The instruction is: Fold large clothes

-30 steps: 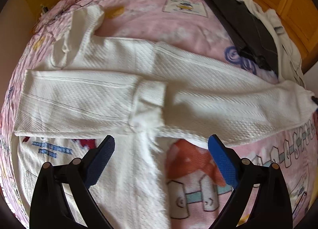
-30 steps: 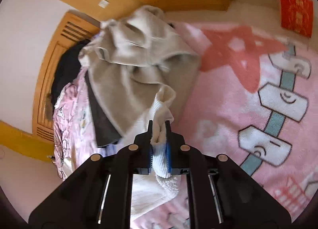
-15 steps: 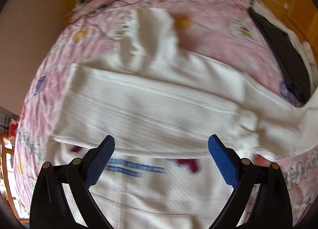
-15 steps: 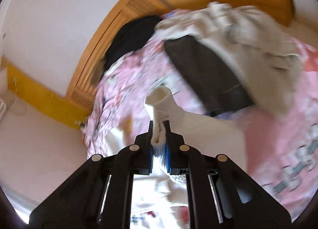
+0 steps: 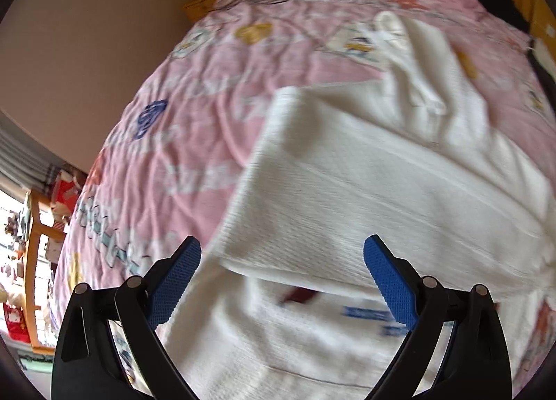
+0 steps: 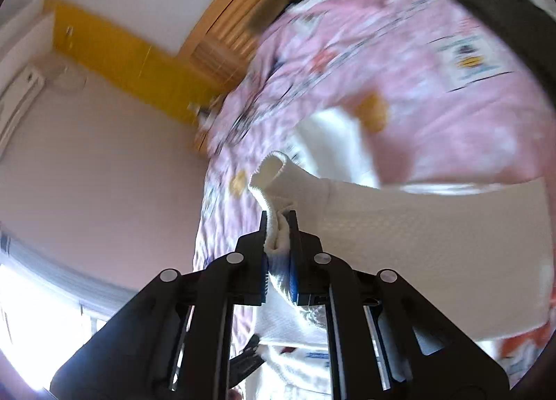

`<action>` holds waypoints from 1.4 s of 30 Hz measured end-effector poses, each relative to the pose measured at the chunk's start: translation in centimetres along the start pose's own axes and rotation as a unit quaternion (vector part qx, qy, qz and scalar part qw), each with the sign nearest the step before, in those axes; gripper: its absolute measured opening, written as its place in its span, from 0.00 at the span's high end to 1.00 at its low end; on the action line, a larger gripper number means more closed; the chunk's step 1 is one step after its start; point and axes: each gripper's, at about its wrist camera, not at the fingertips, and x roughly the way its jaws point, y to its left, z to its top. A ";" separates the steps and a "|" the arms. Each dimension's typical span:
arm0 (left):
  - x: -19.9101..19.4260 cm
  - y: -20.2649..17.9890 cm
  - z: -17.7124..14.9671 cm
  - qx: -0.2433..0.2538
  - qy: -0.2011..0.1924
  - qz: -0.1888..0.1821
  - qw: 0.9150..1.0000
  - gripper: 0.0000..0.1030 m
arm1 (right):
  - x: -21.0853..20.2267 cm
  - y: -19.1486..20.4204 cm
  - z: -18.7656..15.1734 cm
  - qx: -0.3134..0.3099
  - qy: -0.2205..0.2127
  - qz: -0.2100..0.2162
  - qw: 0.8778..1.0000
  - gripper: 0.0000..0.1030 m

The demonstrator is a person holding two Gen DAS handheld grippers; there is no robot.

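A bed covered by a pink cartoon-print bedspread filled both views, with wooden furniture and a pale wall behind it. On the bedspread lay a large white textured garment, spread flat with one long panel folded across its body; a printed area with blue lettering showed on the lower layer near the bottom of the left wrist view. One white sleeve reached up toward the far side of the bed. A dark garment and some pale cloth lay at the far edge of the bed, well apart from the white one. The left tongs hung above the near part of the white garment with their blue pads spread wide and nothing between them. The right tongs were pressed together on the ribbed cuff of the garment's other sleeve, lifted off the bed so that the sleeve trailed away to the right in that view. Both views were blurred.
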 end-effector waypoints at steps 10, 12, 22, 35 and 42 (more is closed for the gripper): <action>5.8 6.1 -0.3 -0.017 0.062 -0.144 0.988 0.11 | 15.4 10.5 -7.0 -0.050 0.118 0.010 0.992 0.92; 6.7 6.2 -0.8 -0.007 0.069 -0.168 0.983 0.11 | 17.7 11.8 -8.0 -0.063 0.132 -0.002 0.989 0.92; 10.5 7.9 -3.5 0.033 0.073 -0.237 0.968 0.11 | 29.0 13.6 -15.2 -0.104 0.212 -0.068 0.969 0.92; 9.6 13.0 -5.7 -0.044 0.077 -0.306 0.948 0.11 | 36.1 8.6 -21.2 -0.075 0.262 -0.107 0.956 0.76; 5.1 14.2 -3.0 -0.037 0.041 -0.258 0.965 0.11 | 30.5 8.3 -17.1 -0.031 0.233 0.006 0.972 0.42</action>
